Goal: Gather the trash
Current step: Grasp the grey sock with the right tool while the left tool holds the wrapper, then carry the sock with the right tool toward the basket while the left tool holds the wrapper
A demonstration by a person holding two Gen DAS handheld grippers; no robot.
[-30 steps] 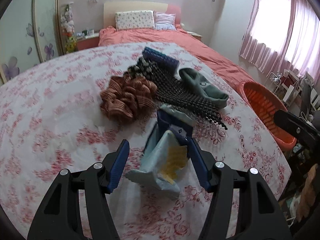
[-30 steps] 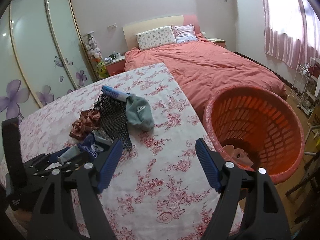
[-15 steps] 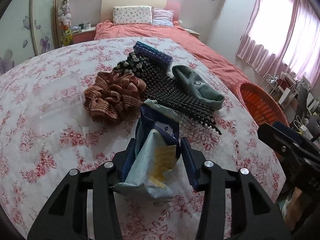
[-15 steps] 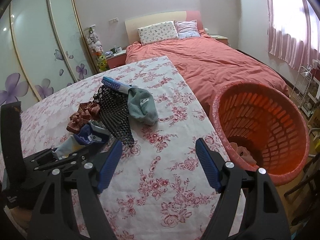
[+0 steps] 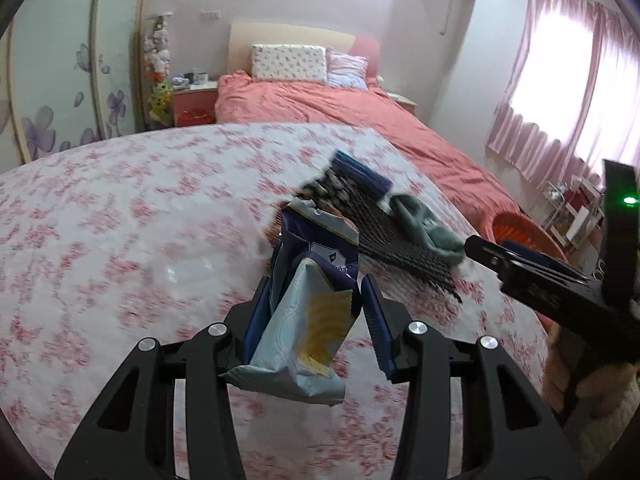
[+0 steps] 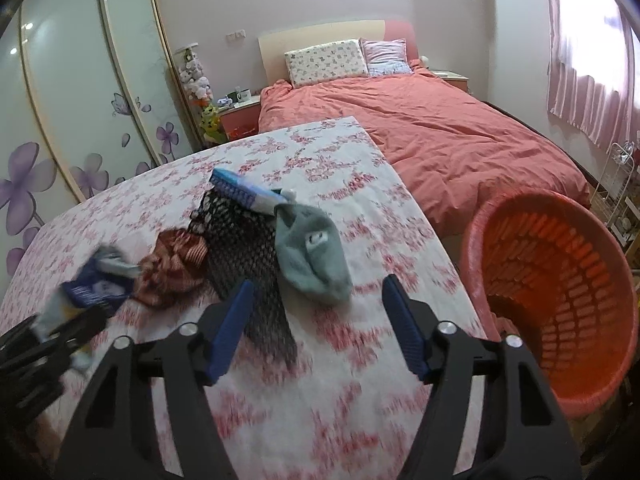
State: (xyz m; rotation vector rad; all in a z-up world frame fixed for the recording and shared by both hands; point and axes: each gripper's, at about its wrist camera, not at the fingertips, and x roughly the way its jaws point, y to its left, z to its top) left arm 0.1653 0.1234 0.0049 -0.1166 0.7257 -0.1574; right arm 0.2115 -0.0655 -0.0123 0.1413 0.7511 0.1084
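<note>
- A grey sock [image 6: 310, 258] lies at the table's centre, a black net cloth [image 6: 244, 248] touching it at nine o'clock.
- A brown scrunchie [image 6: 172, 266] sits further towards nine (blurred).
- A coral bed [image 6: 420, 132] stands at twelve o'clock.

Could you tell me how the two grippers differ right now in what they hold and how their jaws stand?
The left gripper is clamped on a blue and pale snack wrapper, lifted off the floral tablecloth; the right gripper holds nothing. The left gripper's jaws stand narrow against the wrapper; the right gripper's jaws stand wide apart, though they have just been closing. Both have blue pads on black fingers and point down over the table.
</note>
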